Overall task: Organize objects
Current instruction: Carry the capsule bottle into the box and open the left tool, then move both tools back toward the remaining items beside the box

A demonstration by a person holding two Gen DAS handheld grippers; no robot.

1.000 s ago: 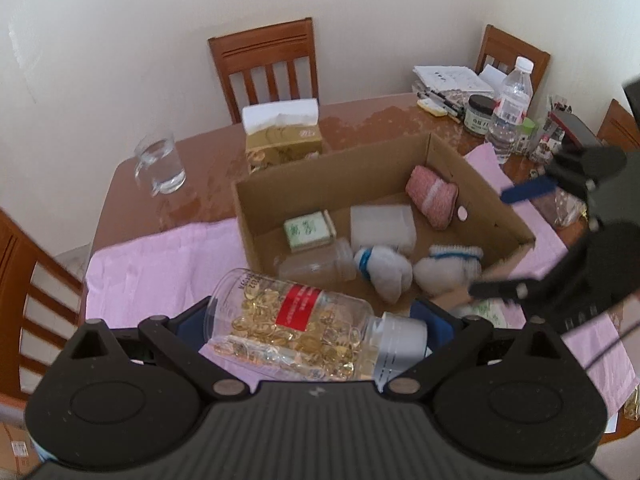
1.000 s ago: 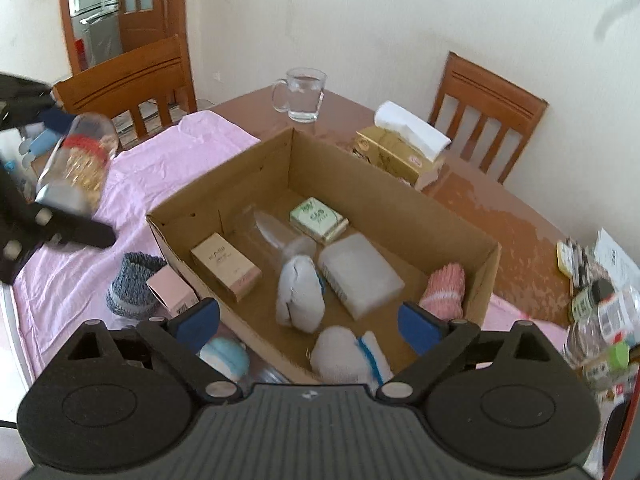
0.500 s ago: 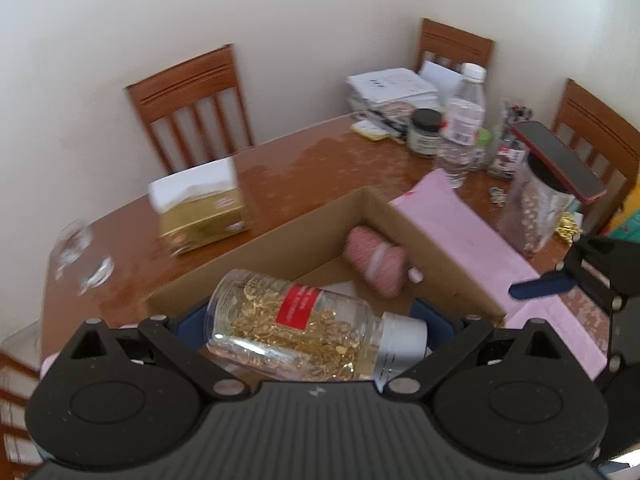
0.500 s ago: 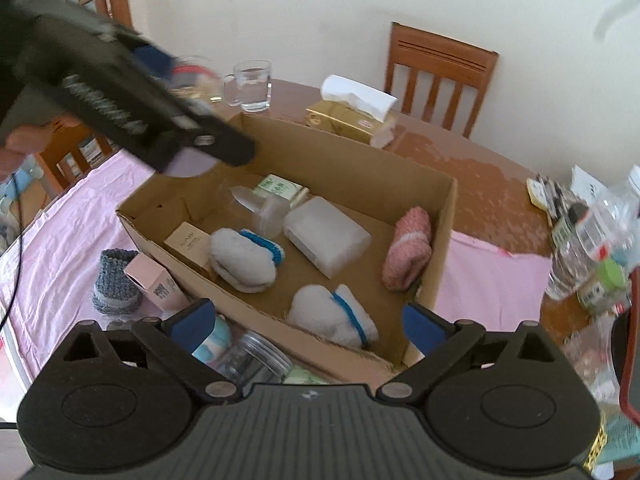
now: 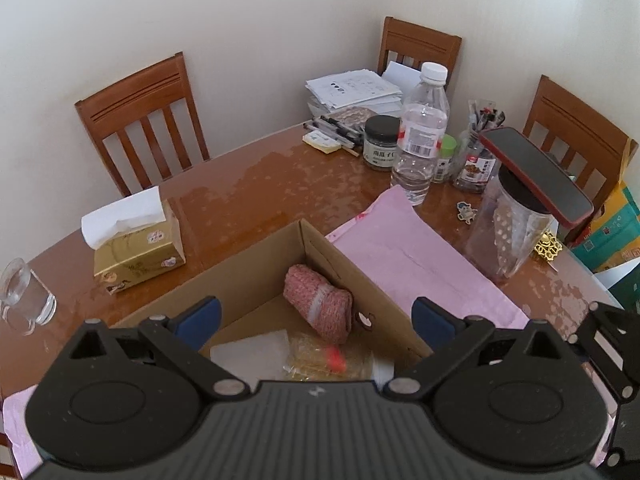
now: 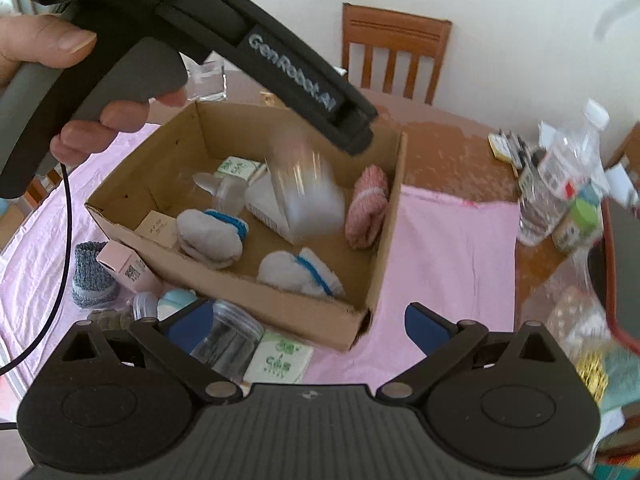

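My left gripper (image 5: 316, 318) is open and empty, over the cardboard box (image 5: 260, 270). The capsule bottle (image 5: 320, 360), clear with gold capsules and a red label, is a blur below it inside the box; in the right wrist view it is a falling blur (image 6: 300, 176) under the left gripper's body (image 6: 280, 68). The box (image 6: 384, 216) holds a pink sock (image 6: 368, 208), two white socks (image 6: 212, 232), a white block and small boxes. My right gripper (image 6: 308, 322) is open and empty, near the box's front edge.
Outside the box on the pink cloth (image 6: 452, 248) lie a clear jar (image 6: 224, 336), a green-white box (image 6: 280, 360), a pink box (image 6: 124, 268) and a grey sock (image 6: 90, 276). A tissue box (image 5: 136, 240), glass mug (image 5: 24, 300), water bottle (image 5: 420, 136) and jars stand on the table.
My left gripper moved over the box, opened and let go of the capsule bottle, which is dropping into the box. My right gripper shifted right along the box front.
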